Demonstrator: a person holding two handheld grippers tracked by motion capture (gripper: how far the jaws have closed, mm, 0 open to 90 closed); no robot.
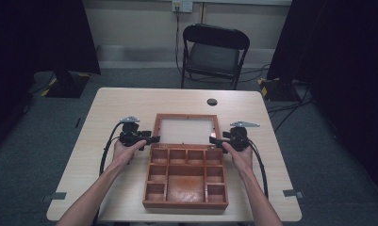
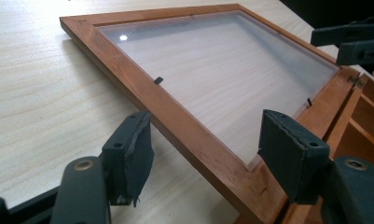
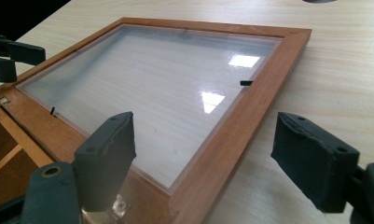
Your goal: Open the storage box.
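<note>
Lid [image 1: 186, 130] lies flat on the worktop [image 1: 111, 108]; left gripper [image 1: 151, 139] and right gripper [image 1: 214, 139] flank it, fingers wide, gripping nothing

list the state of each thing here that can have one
wooden box: open, its compartments bare
lid: swung fully back, lying flat on the table
left claw: open, jaws astride the lid's side rail
right claw: open, jaws astride the opposite rail
folding chair: unfolded, unoccupied
</note>
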